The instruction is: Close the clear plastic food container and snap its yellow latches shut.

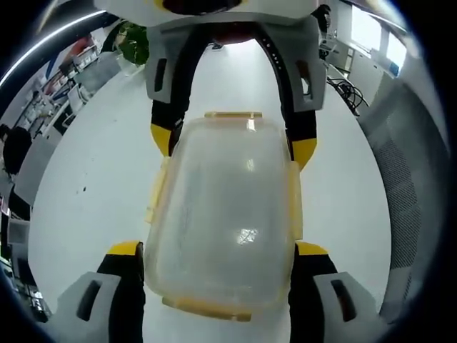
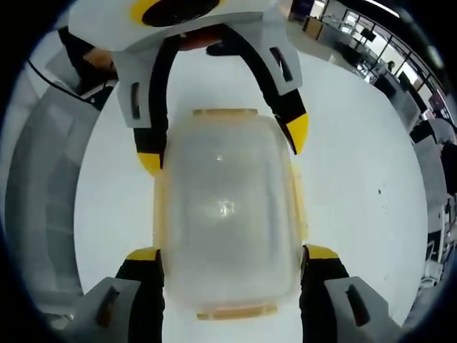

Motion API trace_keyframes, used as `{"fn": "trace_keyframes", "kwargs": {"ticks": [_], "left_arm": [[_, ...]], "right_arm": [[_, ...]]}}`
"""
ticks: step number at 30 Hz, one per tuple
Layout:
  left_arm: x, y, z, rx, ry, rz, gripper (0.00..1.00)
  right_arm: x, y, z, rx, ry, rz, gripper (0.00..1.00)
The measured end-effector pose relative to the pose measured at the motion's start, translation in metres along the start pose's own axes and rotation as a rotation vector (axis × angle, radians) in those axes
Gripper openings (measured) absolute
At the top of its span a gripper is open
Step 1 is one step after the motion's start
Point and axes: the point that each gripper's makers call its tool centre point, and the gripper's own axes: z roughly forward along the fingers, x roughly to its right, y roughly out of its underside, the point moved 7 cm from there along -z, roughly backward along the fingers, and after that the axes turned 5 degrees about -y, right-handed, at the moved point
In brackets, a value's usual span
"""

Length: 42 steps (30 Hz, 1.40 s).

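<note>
- The container [image 1: 221, 214] sits on a white table [image 1: 93, 186], between the two grippers, which face each other across it.
- In the left gripper view, the left gripper [image 1: 218, 250] has its jaws apart, one on each long side of the container; whether they touch its walls I cannot tell. The right gripper [image 1: 232, 143] comes in from the top, jaws apart at the far end.
- The right gripper view shows the same from the other end: right gripper [image 2: 232, 254] jaws apart astride the container [image 2: 225, 207], left gripper [image 2: 221, 146] opposite, also spread.
- The left gripper view alone shows a green plant [image 1: 136, 43] and a grey mesh panel [image 1: 407, 186] near the table's edges; the right gripper view shows an office with desks [image 2: 400, 64] past the far edge.
- The table has bare room on both long sides of the container.
- The lid [image 2: 221, 193] is on: clear, slightly cloudy plastic, a rounded rectangle, glossy with light spots. Pale yellow latches [image 1: 207, 307] run along its edges; whether they are snapped down I cannot tell.
</note>
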Motion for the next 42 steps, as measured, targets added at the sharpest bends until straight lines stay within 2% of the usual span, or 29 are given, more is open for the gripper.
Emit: {"fn": "trace_keyframes", "kwargs": {"ticks": [18,25,29,33,34,37,38,42], "left_arm": [[-0.004,-0.001,0.001,-0.01,-0.008,0.0,0.84],[-0.002,0.0,0.001,-0.009,-0.022,-0.018,0.85],[0.003,0.001,0.004,-0.025,-0.051,0.028,0.86],[0.001,-0.001,-0.001,0.011,-0.052,-0.046,0.86],[0.0,0.0,-0.002,0.003,-0.06,-0.038,0.87],[0.001,0.002,-0.005,0.009,-0.083,-0.023,0.93],[0.001,0.003,-0.006,0.016,-0.092,-0.036,0.96],[0.004,0.005,-0.011,0.037,-0.107,-0.075,0.98]], "right_arm": [[0.005,0.0,0.001,-0.006,0.002,-0.003,0.79],[0.003,-0.001,0.004,-0.022,0.022,-0.029,0.81],[0.003,-0.001,0.003,-0.024,0.026,-0.03,0.81],[0.001,0.0,0.002,-0.002,0.037,-0.017,0.82],[0.002,0.001,0.001,0.001,0.059,0.012,0.84],[0.002,0.002,-0.003,0.017,0.087,0.021,0.85],[0.003,0.003,-0.004,0.024,0.108,0.03,0.86],[-0.003,0.004,-0.006,0.046,0.12,0.053,0.86]]}}
